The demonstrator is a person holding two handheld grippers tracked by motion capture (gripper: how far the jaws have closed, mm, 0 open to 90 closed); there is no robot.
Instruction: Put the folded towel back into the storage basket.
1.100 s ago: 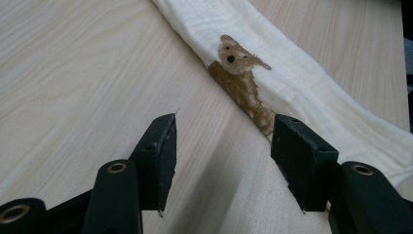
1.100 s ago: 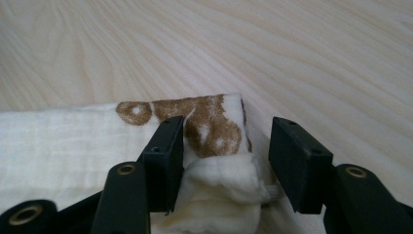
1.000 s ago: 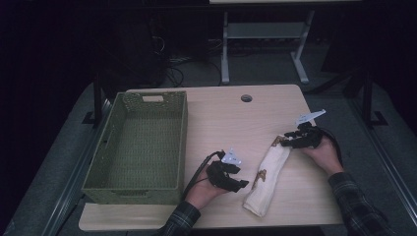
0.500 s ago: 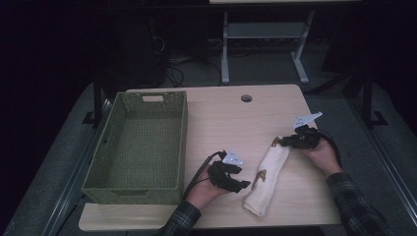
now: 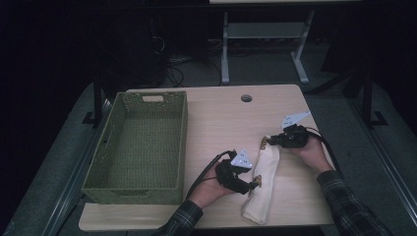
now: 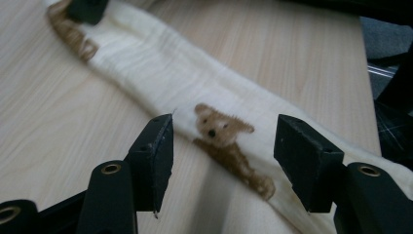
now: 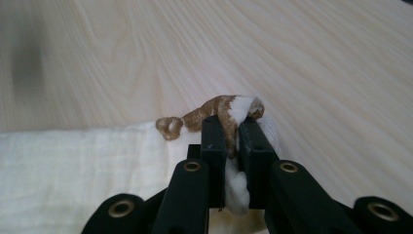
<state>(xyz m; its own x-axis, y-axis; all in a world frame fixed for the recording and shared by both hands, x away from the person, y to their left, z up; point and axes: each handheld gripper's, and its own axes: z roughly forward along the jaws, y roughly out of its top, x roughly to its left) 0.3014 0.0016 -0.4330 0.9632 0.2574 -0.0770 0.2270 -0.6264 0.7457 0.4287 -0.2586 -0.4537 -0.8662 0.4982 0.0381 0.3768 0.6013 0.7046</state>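
We find a cream cloth (image 5: 261,183) lying lengthwise on the table (image 5: 211,113), to the right of the green basket (image 5: 140,147) and well apart from it. Its far end carries a brown trim (image 7: 214,109), and a small brown bear (image 6: 221,129) is stitched near its middle. The right gripper (image 7: 233,131) has its jaws pressed together on that far trimmed corner; cloth bulges between and below the pads, and the corner is lifted slightly off the wood. These jaws have just been closing, with the cloth between them. In the high view the right gripper (image 5: 281,141) sits at the cloth's upper end, the hand (image 5: 310,152) behind it. The left gripper (image 6: 221,146) holds its jaws apart (a moderate gap, not pinching), one on either side of the bear, and we see no pad pressing on the fabric; these jaws have just been opening a little. In the high view the left gripper (image 5: 248,184) lies at the cloth's left edge, about mid-length. The basket holds nothing that we can make out. The near end of the cloth rests flat by the table's front edge.
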